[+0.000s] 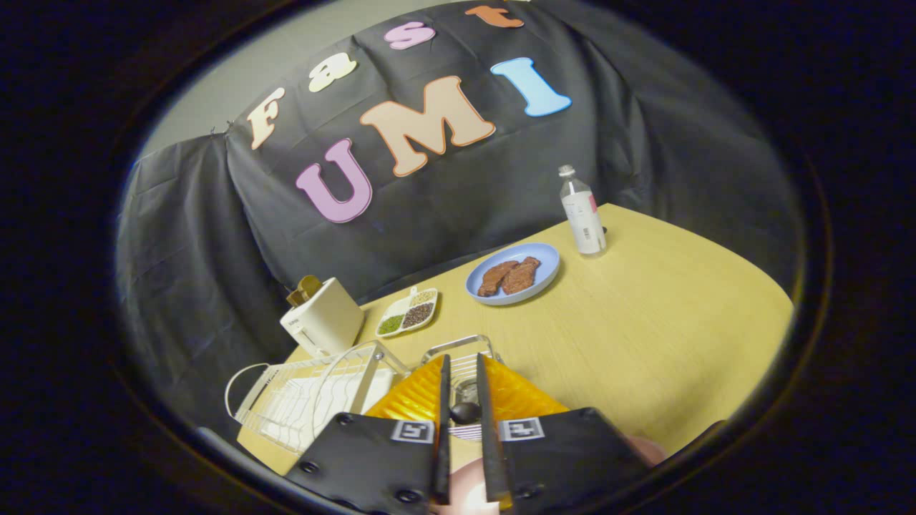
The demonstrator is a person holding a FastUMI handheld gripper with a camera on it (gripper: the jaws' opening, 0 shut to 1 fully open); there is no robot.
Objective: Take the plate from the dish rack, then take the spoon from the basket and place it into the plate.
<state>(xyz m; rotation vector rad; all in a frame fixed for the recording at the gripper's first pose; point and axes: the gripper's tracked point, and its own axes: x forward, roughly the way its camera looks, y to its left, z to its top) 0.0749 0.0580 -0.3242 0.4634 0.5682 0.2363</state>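
Dark spoon handle (465,413) pinched between the fingers (462,400) above the wire basket (458,354); bottle (583,212) label unreadable.

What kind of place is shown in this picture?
Probably a staged kitchen table in a recording booth: a toaster, a wire dish rack and a blue plate of food on a wooden table. The gripper is nearly shut.

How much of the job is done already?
Looks done: what seems a pink plate lies below the fingers, outside the dish rack. In hand: the gripper pinches what looks like the spoon over the basket. Left: putting it onto the plate.
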